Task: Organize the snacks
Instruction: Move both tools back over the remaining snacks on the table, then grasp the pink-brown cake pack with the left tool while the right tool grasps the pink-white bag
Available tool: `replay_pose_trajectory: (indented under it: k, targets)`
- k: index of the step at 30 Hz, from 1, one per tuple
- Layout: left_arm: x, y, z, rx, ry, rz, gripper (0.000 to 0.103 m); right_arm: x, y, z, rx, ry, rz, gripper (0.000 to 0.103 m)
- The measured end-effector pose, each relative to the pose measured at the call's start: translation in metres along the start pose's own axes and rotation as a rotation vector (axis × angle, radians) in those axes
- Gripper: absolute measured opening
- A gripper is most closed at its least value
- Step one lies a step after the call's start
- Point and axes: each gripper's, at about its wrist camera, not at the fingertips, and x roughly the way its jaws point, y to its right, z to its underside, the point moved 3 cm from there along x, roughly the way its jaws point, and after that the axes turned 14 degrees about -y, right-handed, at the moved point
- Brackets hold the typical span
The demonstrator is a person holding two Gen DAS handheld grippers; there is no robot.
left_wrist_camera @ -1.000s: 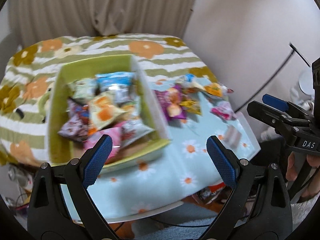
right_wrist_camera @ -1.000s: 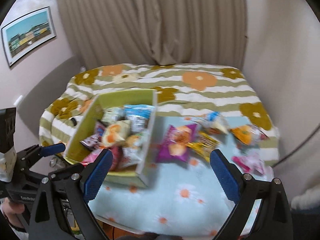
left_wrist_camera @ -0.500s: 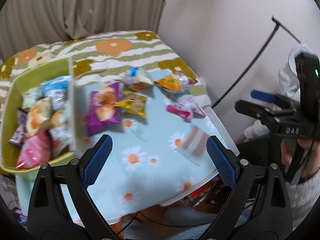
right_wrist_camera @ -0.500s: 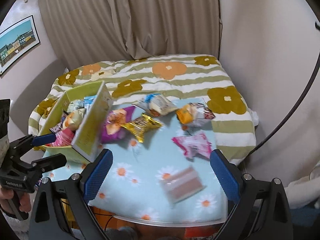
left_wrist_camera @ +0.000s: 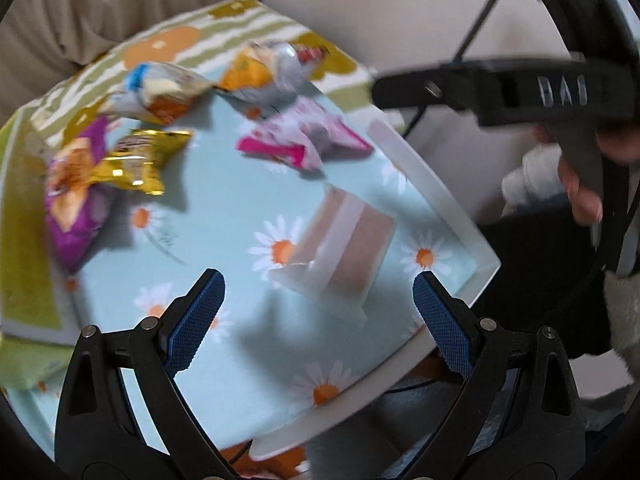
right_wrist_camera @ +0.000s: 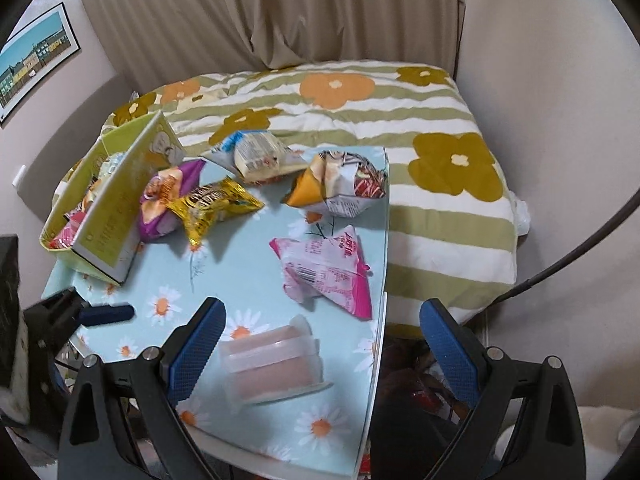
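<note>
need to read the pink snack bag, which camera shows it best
The right wrist view. There the pink snack bag is sharp, unobstructed, with barcode and printing visible, lying on the daisy tablecloth. The left wrist view shows the same bag smeared by motion blur, only its pink and white colours recognisable.

Home bedrm, floral duvet bed (right_wrist_camera: pixel 360 92), curtains (right_wrist_camera: pixel 280 12), framed pic (right_wrist_camera: pixel 32 60) on wall
</note>
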Motion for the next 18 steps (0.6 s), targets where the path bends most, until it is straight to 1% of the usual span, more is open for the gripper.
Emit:
replay_pose_trajectory:
  k: [4, 10, 16, 17, 18]
  targets:
    - [0.029, 0.008, -0.011, 0.057, -0.037, -0.019, 0.095, 0.022, 0.006, -0.009, -0.012, -0.027, -0.015, 0.097]
    - [0.063, 0.012, -0.026, 0.081, -0.084, -0.015, 0.095, 0.05, 0.017, -0.019, -0.019, -0.072, -0.026, 0.097]
    - [0.086, 0.02, -0.032, 0.129, -0.115, -0.014, 0.095, 0.067, 0.021, -0.026, -0.025, -0.096, -0.024, 0.097]
    - [0.089, 0.021, -0.033, 0.135, -0.12, -0.013, 0.094, 0.071, 0.021, -0.026, -0.024, -0.103, -0.022, 0.097]
    - [0.092, 0.022, -0.033, 0.14, -0.129, -0.011, 0.091, 0.074, 0.021, -0.027, -0.023, -0.108, -0.022, 0.097]
